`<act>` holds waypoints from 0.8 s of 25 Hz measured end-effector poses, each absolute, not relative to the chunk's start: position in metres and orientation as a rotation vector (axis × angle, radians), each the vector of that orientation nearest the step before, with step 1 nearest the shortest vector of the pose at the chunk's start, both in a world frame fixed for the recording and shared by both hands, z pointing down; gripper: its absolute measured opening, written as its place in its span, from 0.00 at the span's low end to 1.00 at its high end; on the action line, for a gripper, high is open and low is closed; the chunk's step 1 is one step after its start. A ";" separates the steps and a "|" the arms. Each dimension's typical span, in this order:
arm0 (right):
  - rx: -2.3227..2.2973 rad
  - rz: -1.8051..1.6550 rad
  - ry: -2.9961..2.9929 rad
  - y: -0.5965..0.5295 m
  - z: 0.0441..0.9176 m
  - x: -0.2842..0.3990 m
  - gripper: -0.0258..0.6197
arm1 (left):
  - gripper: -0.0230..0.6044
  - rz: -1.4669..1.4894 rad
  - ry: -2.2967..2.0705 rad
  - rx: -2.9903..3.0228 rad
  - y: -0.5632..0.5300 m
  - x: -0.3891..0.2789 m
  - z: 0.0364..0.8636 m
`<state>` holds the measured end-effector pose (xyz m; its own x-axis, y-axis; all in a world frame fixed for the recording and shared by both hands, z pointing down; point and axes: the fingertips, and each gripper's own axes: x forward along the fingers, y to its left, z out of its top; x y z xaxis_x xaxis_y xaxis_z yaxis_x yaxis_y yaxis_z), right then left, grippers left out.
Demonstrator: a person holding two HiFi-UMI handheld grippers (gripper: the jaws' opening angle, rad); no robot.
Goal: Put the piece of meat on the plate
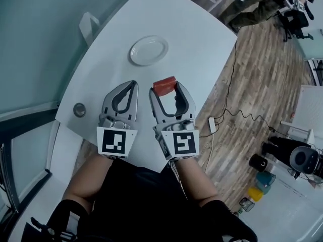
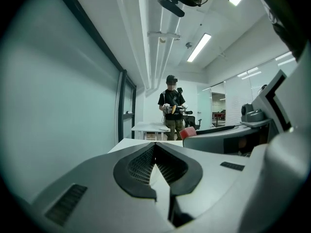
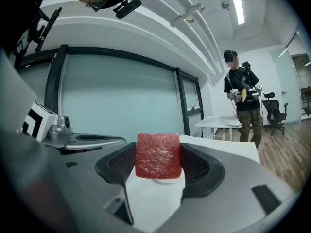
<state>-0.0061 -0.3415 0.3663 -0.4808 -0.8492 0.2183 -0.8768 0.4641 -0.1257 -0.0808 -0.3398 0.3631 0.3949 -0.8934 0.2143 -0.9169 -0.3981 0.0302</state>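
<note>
A red, square-cut piece of meat sits between the fingertips of my right gripper, which is shut on it just above the white table. In the right gripper view the meat fills the gap between the two dark pads. The white round plate lies empty on the table, a short way beyond and slightly left of the meat. My left gripper hovers beside the right one, shut with nothing in it. In the left gripper view its jaws meet and the meat shows at the right.
A small grey round fitting sits in the table near its left corner. A chair back stands at the table's left edge. A cable and adapter lie on the wooden floor to the right. A person stands far off.
</note>
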 end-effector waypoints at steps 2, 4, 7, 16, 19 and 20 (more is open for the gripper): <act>1.525 0.347 -2.577 -0.346 0.375 -0.004 0.48 | 0.04 0.247 -1.637 2.482 -0.342 -0.079 0.371; 1.521 0.359 -2.574 -0.356 0.381 -0.003 0.48 | 0.04 0.257 -1.636 2.463 -0.350 -0.079 0.379; 1.504 0.372 -2.569 -0.375 0.391 -0.004 0.48 | 0.04 0.279 -1.623 2.446 -0.367 -0.079 0.394; 1.435 0.397 -2.559 -0.418 0.420 -0.014 0.48 | 0.04 0.322 -1.618 2.384 -0.408 -0.080 0.426; 1.420 0.406 -2.546 -0.426 0.431 -0.018 0.48 | 0.04 0.330 -1.618 2.379 -0.418 -0.083 0.438; 1.416 0.408 -2.543 -0.428 0.435 -0.018 0.48 | 0.04 0.332 -1.618 2.378 -0.420 -0.083 0.441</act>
